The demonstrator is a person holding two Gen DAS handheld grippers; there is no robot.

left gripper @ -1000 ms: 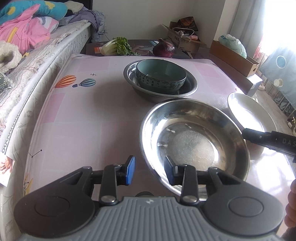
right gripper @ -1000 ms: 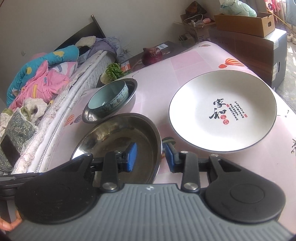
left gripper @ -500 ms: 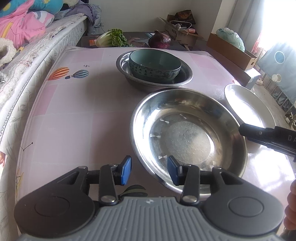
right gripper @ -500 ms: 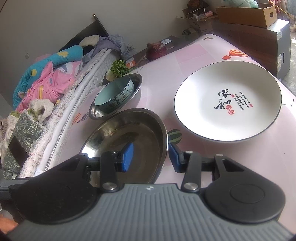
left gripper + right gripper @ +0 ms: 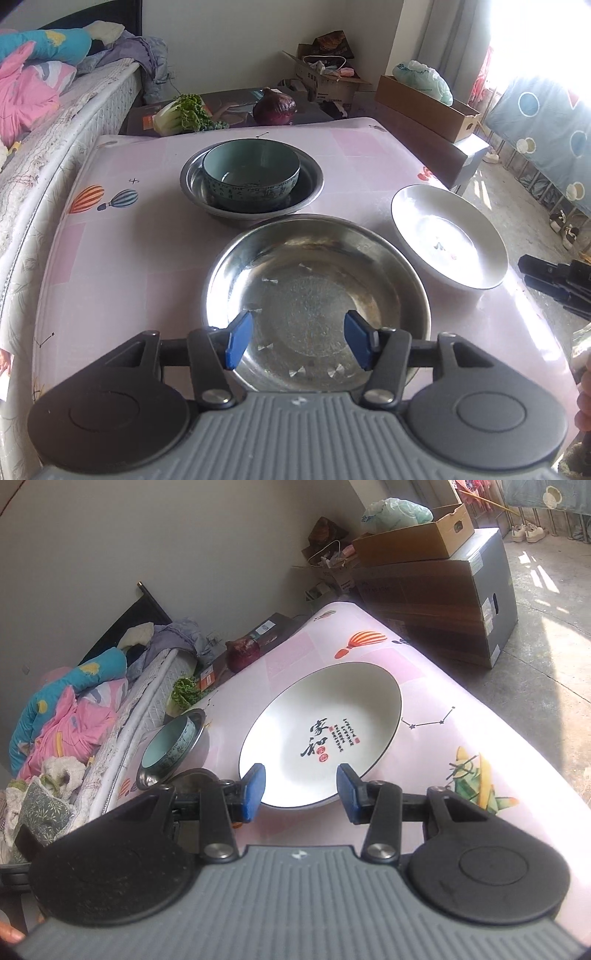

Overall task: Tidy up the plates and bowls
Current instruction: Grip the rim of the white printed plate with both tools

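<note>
Left wrist view puts the large steel bowl (image 5: 317, 302) at the centre, empty, on the pink tablecloth (image 5: 110, 266), its near rim under the left gripper (image 5: 297, 341). That gripper's blue pads stand fairly wide and are opening, and only the bowl's hollow shows in the gap; neither pad presses on the rim. Just behind sits a smaller steel bowl (image 5: 310, 184) with a teal ceramic bowl (image 5: 251, 171) nested inside it. To the right, near the table's edge, lies the white plate (image 5: 448, 236), apart from the large bowl.

In the right wrist view the right gripper (image 5: 301, 792) has its fingers moderately apart over the plate's near rim, gripping nothing. The plate carries black calligraphy and small red seals. The nested bowls show at the left, beside a bed (image 5: 74, 720) heaped with bright bedding. Past the table's far end are a red cabbage (image 5: 275, 107), a leafy green (image 5: 183, 116) and a cardboard box (image 5: 413, 539).

My reading is that neither piece is yet picked up. The risk lies with the plate: it is shallow, glazed and close to the edge, so a thin bite on its rim could let it tilt and slide off. The steel bowl's smooth curved rim could likewise slip from a shallow pinch and clatter into the nested pair.
</note>
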